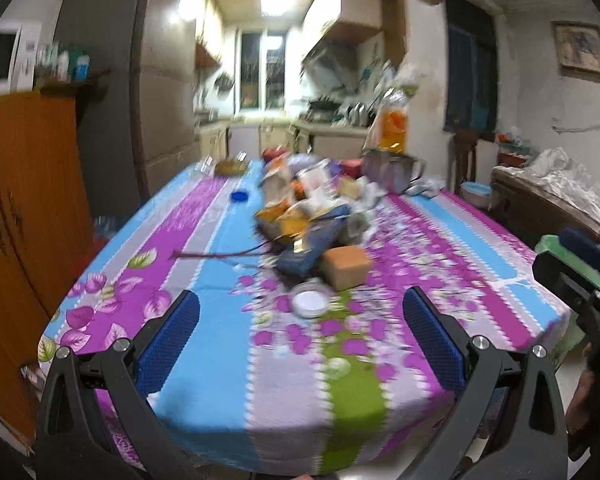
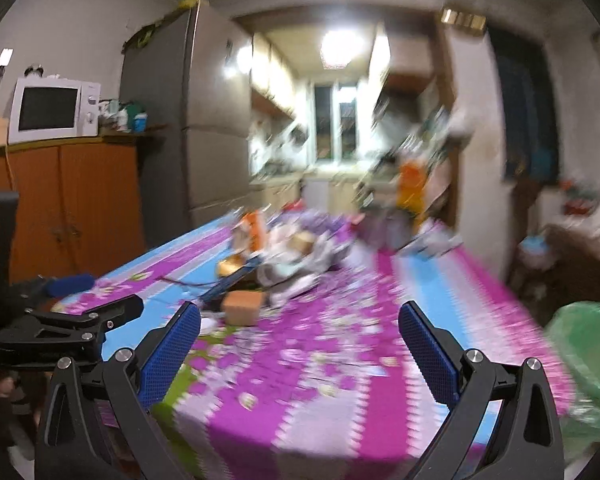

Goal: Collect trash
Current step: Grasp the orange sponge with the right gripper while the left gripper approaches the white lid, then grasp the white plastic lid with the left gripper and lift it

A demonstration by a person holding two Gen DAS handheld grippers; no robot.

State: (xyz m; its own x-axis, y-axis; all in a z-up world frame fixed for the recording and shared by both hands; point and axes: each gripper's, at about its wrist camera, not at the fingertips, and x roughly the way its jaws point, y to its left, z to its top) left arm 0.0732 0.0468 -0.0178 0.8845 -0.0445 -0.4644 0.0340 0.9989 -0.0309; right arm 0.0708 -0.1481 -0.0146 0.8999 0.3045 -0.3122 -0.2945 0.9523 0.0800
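A heap of trash lies mid-table on a flowered cloth: wrappers, cartons, crumpled paper, a tan block, a white round lid. The same trash heap and tan block show blurred in the right wrist view. My left gripper hovers open above the table's near end, nothing between its blue pads. My right gripper is open too, also over the near end, short of the heap. The left gripper's black body appears at that view's left edge.
A green bin stands off the table's right corner. A metal pot with an orange bottle stands at the far end, and a blue cap lies on the cloth. An orange cabinet flanks the left; a bench the right.
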